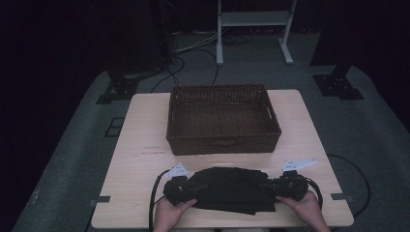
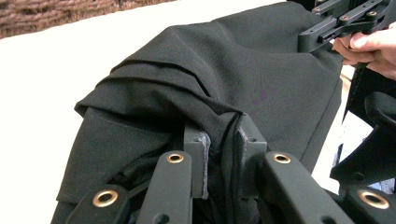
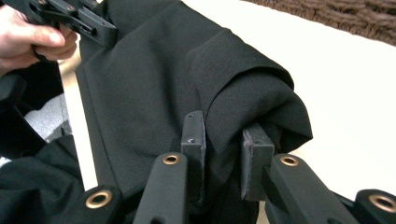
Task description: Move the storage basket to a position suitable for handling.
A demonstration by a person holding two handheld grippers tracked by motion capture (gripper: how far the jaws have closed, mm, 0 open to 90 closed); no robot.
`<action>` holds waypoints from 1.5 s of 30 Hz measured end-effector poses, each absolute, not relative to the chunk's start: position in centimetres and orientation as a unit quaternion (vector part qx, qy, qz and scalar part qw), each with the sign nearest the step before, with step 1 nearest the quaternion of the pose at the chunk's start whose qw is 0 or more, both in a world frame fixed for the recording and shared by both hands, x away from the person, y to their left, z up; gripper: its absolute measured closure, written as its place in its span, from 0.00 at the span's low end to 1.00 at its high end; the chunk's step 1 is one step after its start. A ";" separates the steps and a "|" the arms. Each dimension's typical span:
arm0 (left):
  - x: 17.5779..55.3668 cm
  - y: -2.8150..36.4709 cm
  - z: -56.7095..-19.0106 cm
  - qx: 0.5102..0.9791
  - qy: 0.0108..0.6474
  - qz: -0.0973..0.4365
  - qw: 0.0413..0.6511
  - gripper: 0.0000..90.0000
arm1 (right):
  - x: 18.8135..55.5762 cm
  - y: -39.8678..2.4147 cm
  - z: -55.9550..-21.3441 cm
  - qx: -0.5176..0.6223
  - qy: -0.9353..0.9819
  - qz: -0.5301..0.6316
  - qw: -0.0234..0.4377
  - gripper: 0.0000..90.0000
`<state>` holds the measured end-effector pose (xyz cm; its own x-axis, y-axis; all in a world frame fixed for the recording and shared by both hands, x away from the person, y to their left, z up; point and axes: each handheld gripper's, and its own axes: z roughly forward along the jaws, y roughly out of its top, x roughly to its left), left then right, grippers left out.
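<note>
A folded black cloth (image 1: pixel 231 188) lies near the table's front edge, in front of a brown wicker basket (image 1: pixel 222 118). My left gripper (image 1: pixel 181 186) is shut on the cloth's left end; in the left gripper view its jaws pinch a bunched fold of the cloth (image 2: pixel 224 88) between them. My right gripper (image 1: pixel 283 186) is shut on the right end, where the cloth (image 3: pixel 154 84) bulges over the jaws in the right gripper view. The other hand (image 2: pixel 373 49) and its gripper show at each view's far side.
The light wooden table (image 1: pixel 140 159) has bare room left and right of the basket. Cables (image 1: pixel 154 200) trail from both grippers by the front corners. Dark stands and a white frame (image 1: pixel 254 19) are on the grey floor beyond.
</note>
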<state>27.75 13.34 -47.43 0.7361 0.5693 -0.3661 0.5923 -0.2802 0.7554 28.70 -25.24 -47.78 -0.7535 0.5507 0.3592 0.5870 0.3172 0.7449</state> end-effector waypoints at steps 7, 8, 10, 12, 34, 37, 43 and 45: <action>27.3 13.7 -47.0 0.797 0.356 0.005 0.487 0.87 | 28.4 -25.0 -47.3 -0.346 -0.809 -0.475 0.009 0.83; 27.3 13.7 -47.0 0.797 0.356 0.005 0.487 0.87 | 28.4 -25.0 -47.3 -0.346 -0.809 -0.475 0.009 0.83; 27.2 13.8 -46.8 0.796 0.354 0.008 0.491 0.87 | 28.3 -24.9 -46.9 -0.342 -0.809 -0.478 0.004 0.83; 27.1 13.9 -46.5 0.795 0.352 0.013 0.495 0.87 | 28.2 -24.8 -46.6 -0.338 -0.809 -0.480 0.002 0.83; 27.7 14.5 -47.5 0.804 0.427 -0.001 0.414 0.43 | 28.7 -24.0 -47.1 -0.334 -0.821 -0.462 -0.012 0.83; 28.2 14.5 -47.9 0.801 0.437 -0.022 0.409 0.42 | 28.7 -23.9 -47.3 -0.333 -0.825 -0.456 -0.013 0.83; 29.0 14.5 -48.4 0.790 0.452 -0.058 0.411 0.39 | 29.4 -23.6 -48.4 -0.350 -0.830 -0.434 0.027 0.72; 29.0 14.4 -48.4 0.789 0.455 -0.059 0.409 0.39 | 29.8 -23.4 -48.6 -0.364 -0.826 -0.429 0.047 0.56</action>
<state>28.96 14.40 -48.40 0.5797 0.6693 -0.4646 0.7655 -0.2520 0.5921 29.81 -23.43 -48.62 -0.7303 0.5613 0.3893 0.6414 0.3673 0.6735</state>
